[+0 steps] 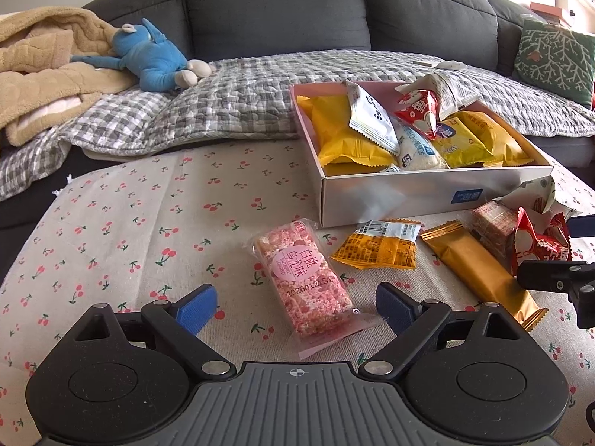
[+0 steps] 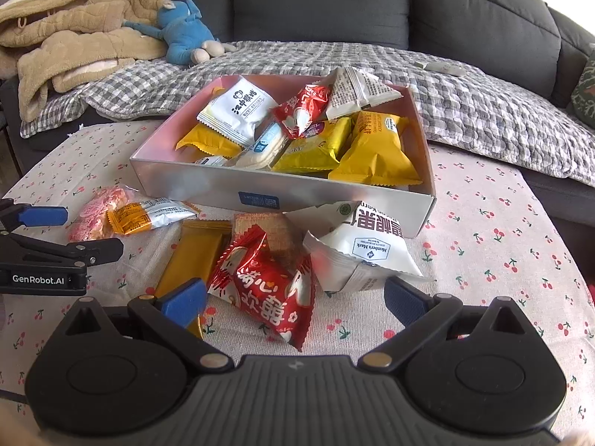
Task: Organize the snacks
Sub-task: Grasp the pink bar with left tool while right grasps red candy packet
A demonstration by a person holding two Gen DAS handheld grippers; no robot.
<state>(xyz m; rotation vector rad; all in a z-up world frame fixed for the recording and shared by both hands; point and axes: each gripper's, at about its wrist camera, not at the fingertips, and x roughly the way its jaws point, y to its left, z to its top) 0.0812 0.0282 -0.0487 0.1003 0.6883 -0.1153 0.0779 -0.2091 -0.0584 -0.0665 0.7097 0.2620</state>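
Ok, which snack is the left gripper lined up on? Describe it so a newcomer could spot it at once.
Start at the open snack box on the cherry-print tablecloth. In front of its near left corner lies the pink snack bar in clear wrap, between the open left gripper fingers. It is the only pink one; its neighbours are orange, gold and red.

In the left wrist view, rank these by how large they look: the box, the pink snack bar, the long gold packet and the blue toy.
1. box
2. blue toy
3. pink snack bar and long gold packet: look alike; nearness to the camera makes it unsure.
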